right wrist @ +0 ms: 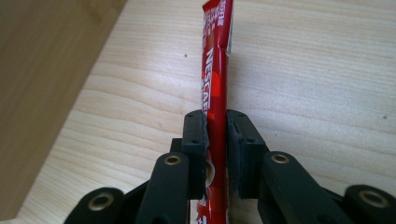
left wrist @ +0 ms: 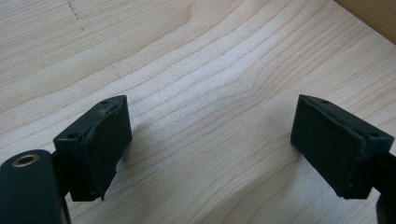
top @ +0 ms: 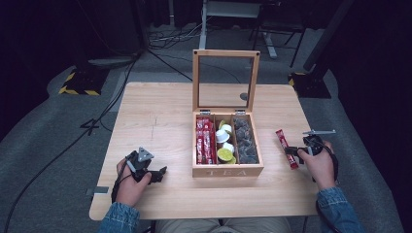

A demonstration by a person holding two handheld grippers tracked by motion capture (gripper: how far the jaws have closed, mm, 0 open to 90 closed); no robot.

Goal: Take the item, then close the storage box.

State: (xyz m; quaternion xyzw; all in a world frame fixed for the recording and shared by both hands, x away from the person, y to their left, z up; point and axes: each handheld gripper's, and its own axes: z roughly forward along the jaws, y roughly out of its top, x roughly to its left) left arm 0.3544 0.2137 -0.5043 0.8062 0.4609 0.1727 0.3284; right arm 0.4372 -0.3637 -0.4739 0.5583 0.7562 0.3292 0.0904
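Stick sachet [right wrist: 215,79], red instant coffee, clamped in my right tongs [right wrist: 216,149], low over the bench [top: 160,111] right of the tea box [top: 227,170]. Left tongs [left wrist: 210,140] gape wide, holding nothing. Best to lay it flat before letting go.

"TEA" on front wall of light wooden box [top: 227,171]; "NESCA…" on thin red foil stick sachet [right wrist: 215,70] clamped between right gripper's [right wrist: 216,135] jaws.
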